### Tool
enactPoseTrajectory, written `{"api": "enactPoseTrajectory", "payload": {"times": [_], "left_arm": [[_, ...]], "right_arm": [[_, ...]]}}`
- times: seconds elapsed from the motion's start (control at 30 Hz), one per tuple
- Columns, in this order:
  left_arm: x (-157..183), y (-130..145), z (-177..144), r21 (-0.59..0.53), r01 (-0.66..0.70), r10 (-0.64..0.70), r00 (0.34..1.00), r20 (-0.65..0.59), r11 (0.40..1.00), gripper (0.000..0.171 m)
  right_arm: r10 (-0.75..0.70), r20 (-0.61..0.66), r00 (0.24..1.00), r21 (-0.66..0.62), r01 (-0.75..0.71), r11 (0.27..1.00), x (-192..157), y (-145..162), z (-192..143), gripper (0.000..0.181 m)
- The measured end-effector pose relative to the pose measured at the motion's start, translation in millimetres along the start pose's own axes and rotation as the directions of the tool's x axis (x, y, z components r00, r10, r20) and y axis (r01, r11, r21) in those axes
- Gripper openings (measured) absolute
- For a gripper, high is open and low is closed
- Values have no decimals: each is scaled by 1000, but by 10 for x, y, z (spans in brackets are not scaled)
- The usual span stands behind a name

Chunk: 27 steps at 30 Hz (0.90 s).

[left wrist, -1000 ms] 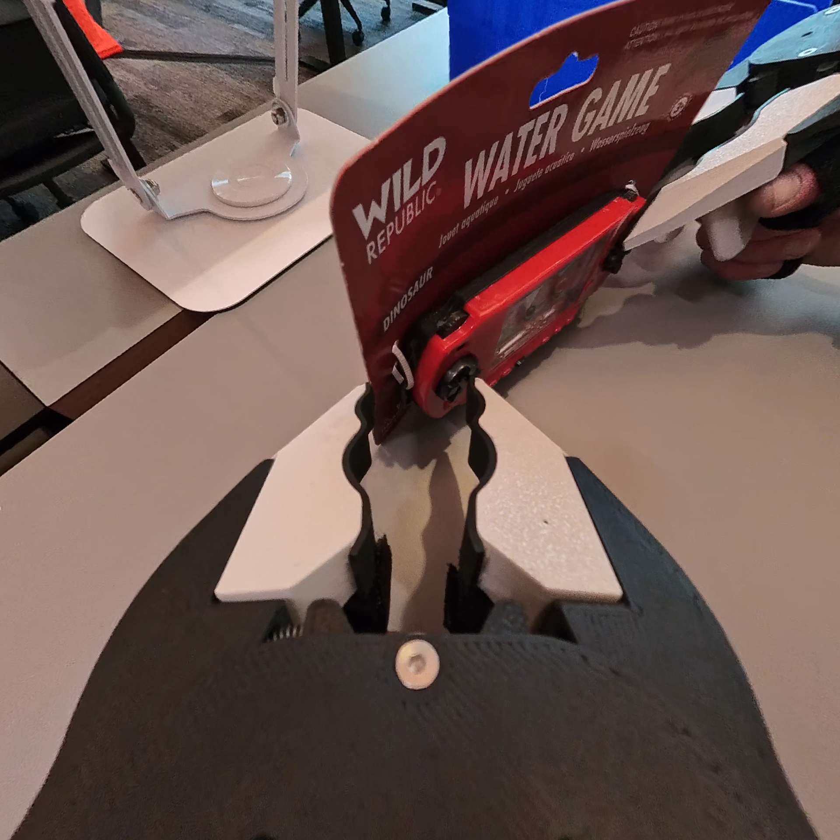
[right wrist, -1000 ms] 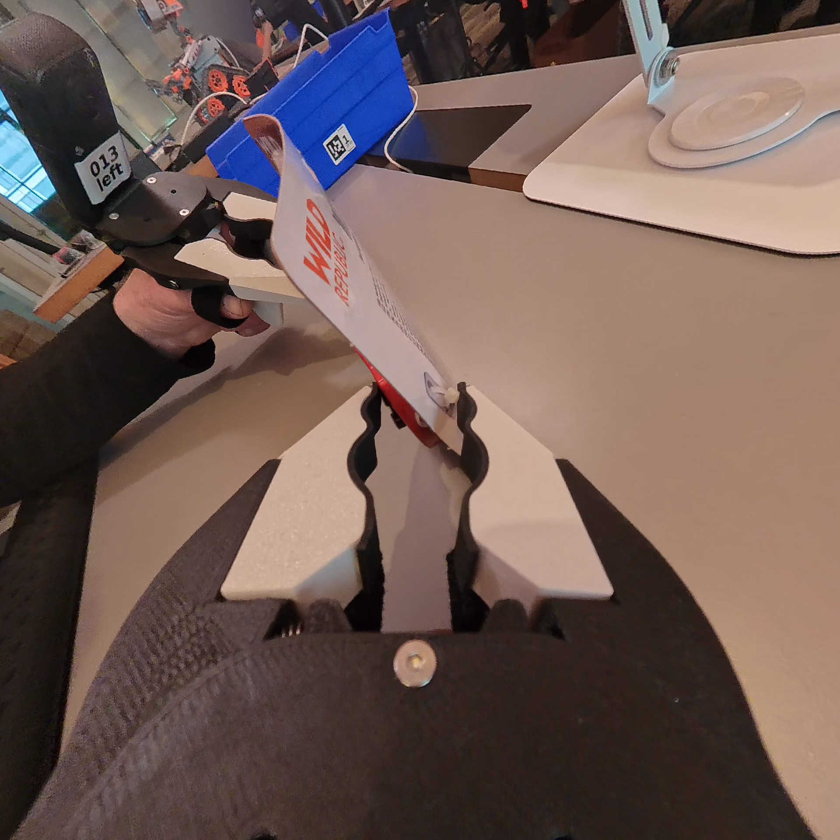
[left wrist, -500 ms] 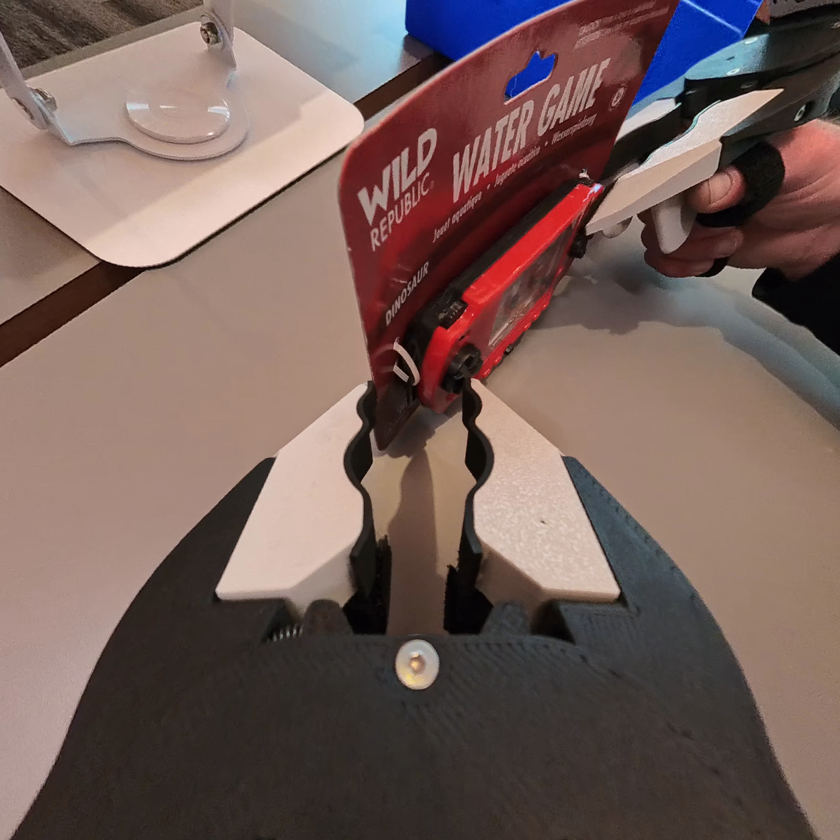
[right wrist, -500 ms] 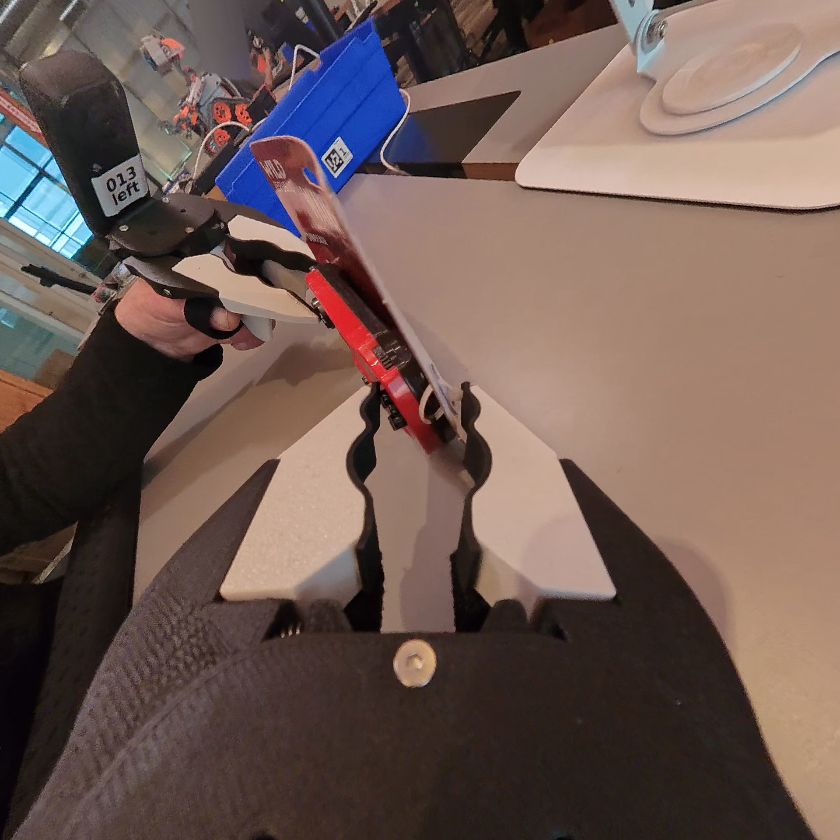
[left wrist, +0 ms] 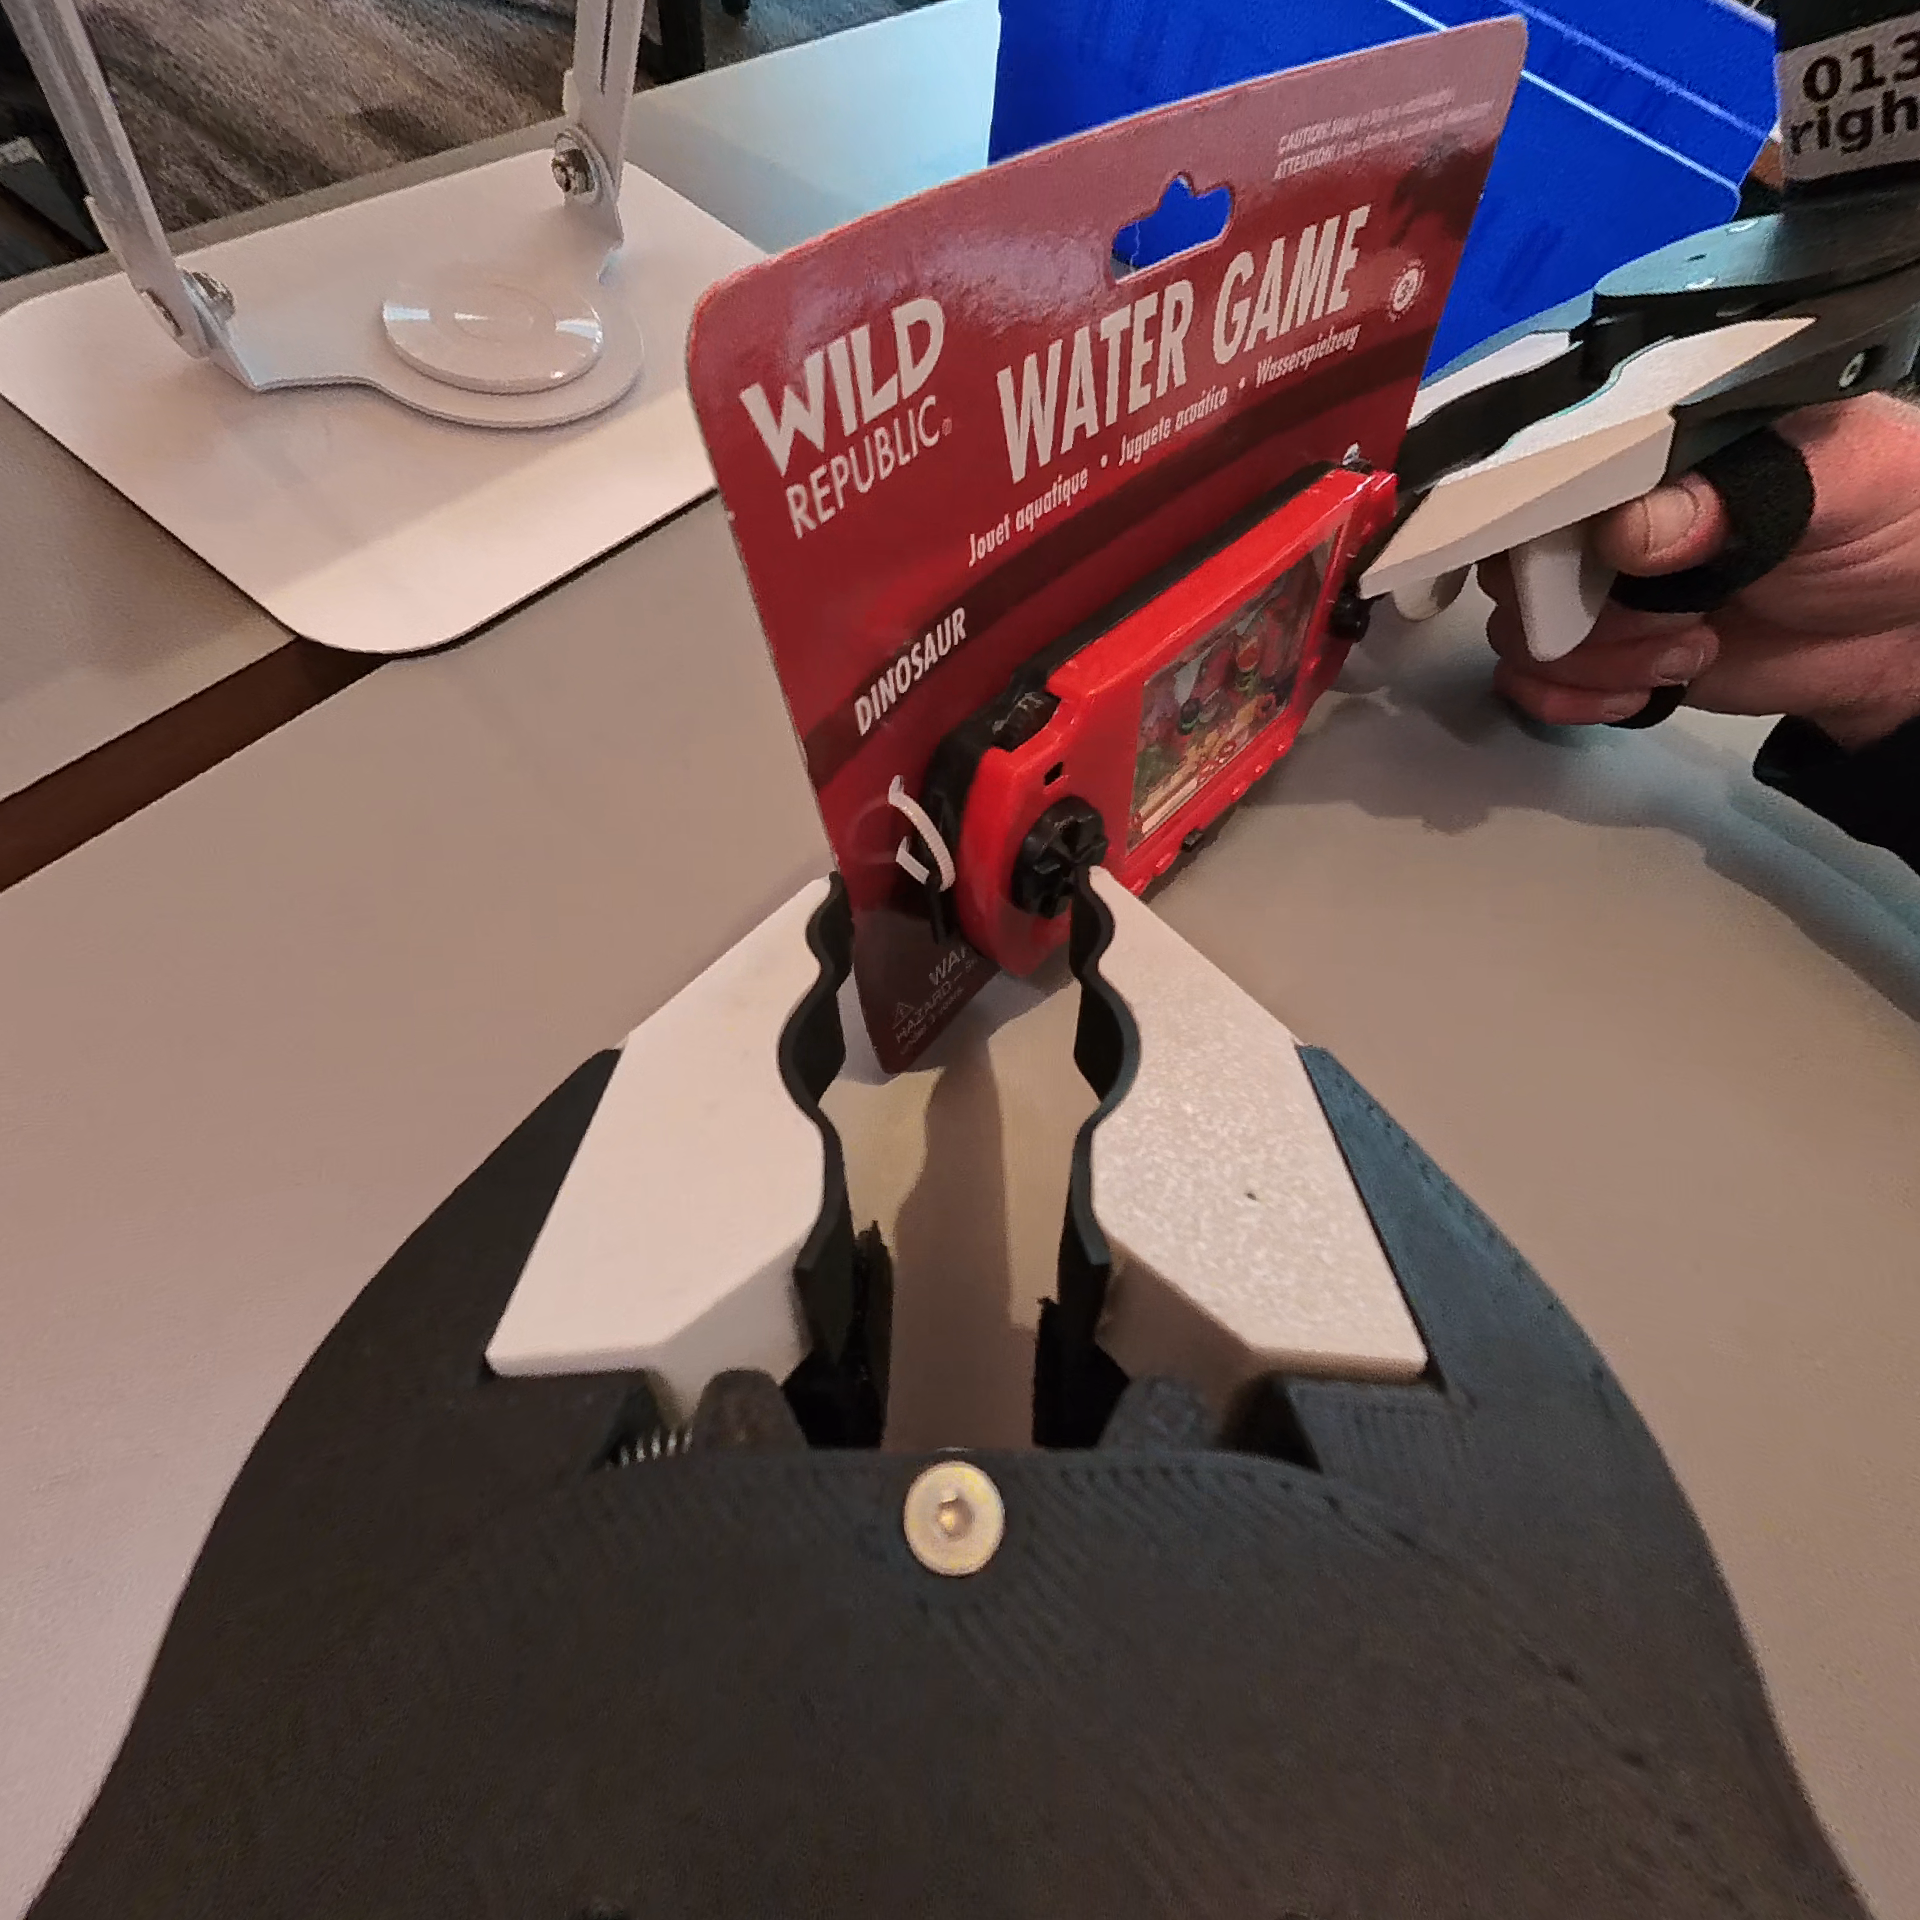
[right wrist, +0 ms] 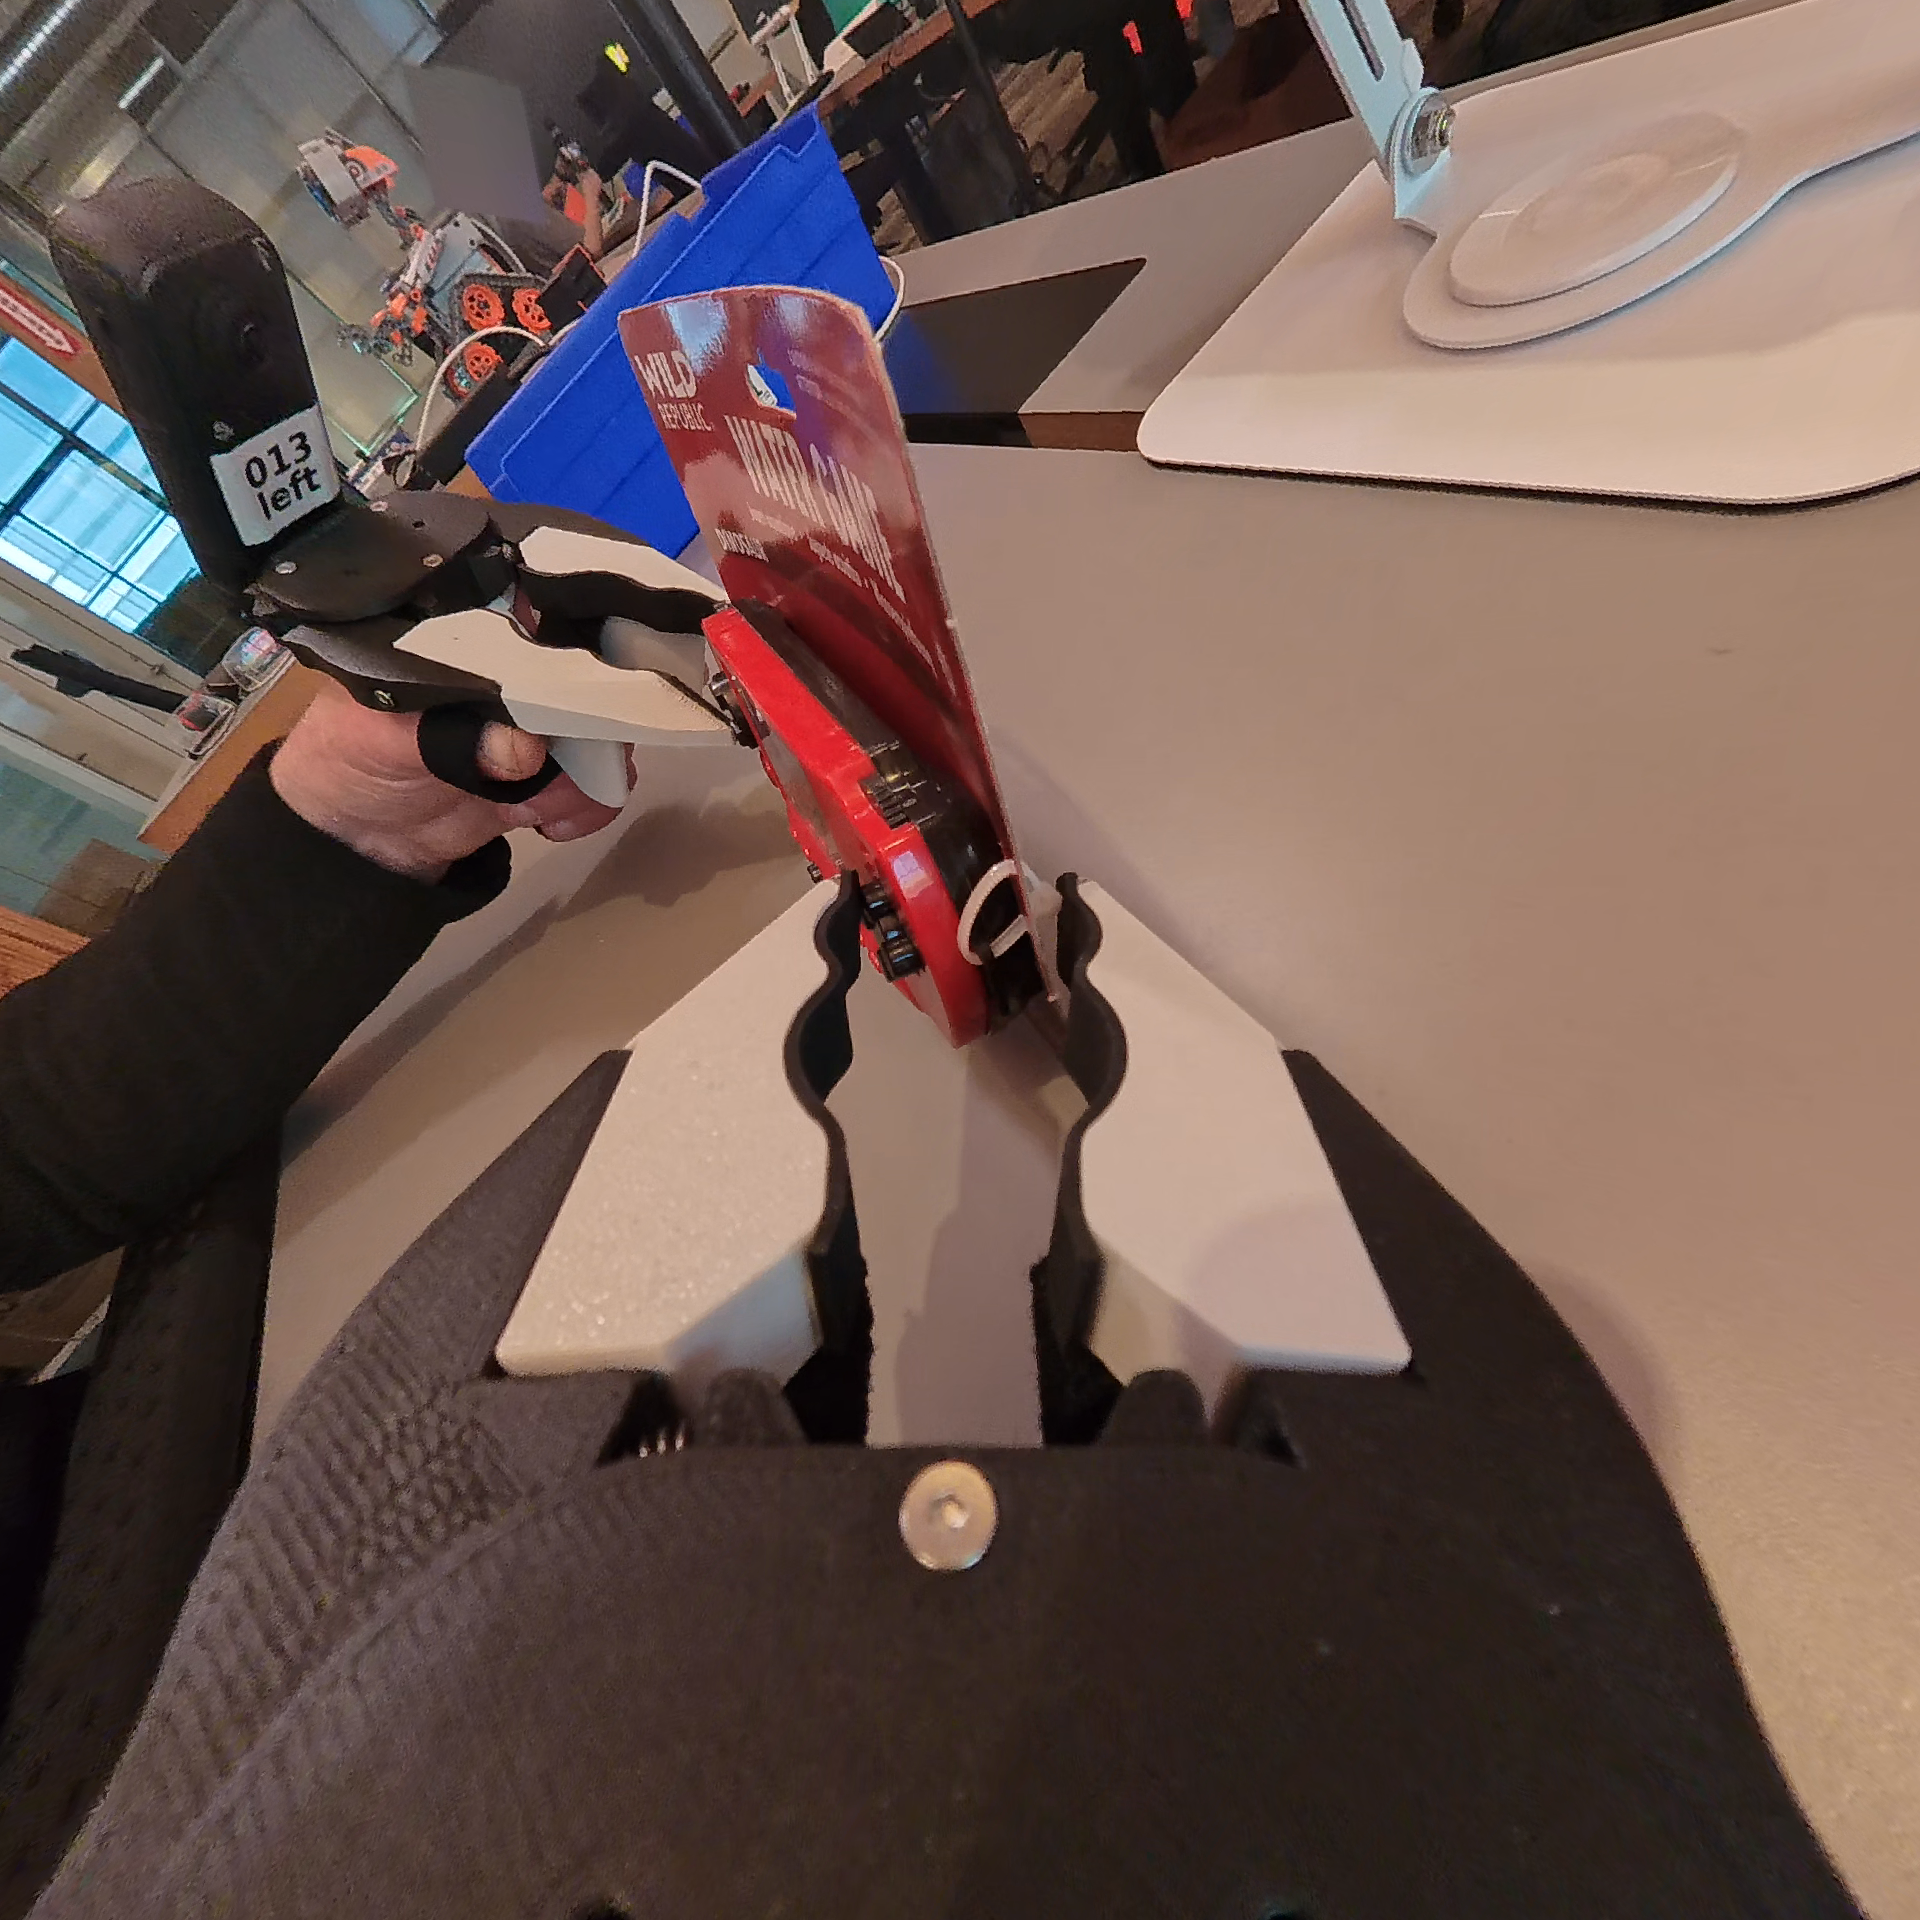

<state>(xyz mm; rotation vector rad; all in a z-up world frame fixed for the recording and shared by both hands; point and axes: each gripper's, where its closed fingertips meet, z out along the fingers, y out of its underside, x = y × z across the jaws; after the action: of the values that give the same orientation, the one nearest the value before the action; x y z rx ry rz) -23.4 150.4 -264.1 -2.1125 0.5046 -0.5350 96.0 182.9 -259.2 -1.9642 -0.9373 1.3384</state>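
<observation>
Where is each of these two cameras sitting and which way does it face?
Left wrist view: on the left gripper, looking along its fingers at the packaged red toy; the right gripper and its hand show opposite.
Right wrist view: on the right gripper, facing back; the left gripper and a sleeve show.
Shared: toy, grey table, blue bin, white stand base.

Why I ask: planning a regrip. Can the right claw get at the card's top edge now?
Probably not yet: the right claw is shut on the red game's end, the left claw on the other. The card's top edge itself stands free.
</observation>
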Motion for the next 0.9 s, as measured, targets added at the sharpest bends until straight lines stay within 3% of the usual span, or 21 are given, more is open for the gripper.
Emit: {"api": "enactPoseTrajectory", "payload": {"times": [0.4, 0.9], "left_arm": [[29, -68, 54, 92, 30, -31, 999, 9, 995, 28], [56, -65, 35, 91, 30, -29, 1000, -12, 995, 28]], "right_arm": [[-33, -16, 999, 22, 33, 999, 15, -37, -46, 33], [-33, -7, 999, 25, 34, 999, 17, -30, -58, 35]]}}
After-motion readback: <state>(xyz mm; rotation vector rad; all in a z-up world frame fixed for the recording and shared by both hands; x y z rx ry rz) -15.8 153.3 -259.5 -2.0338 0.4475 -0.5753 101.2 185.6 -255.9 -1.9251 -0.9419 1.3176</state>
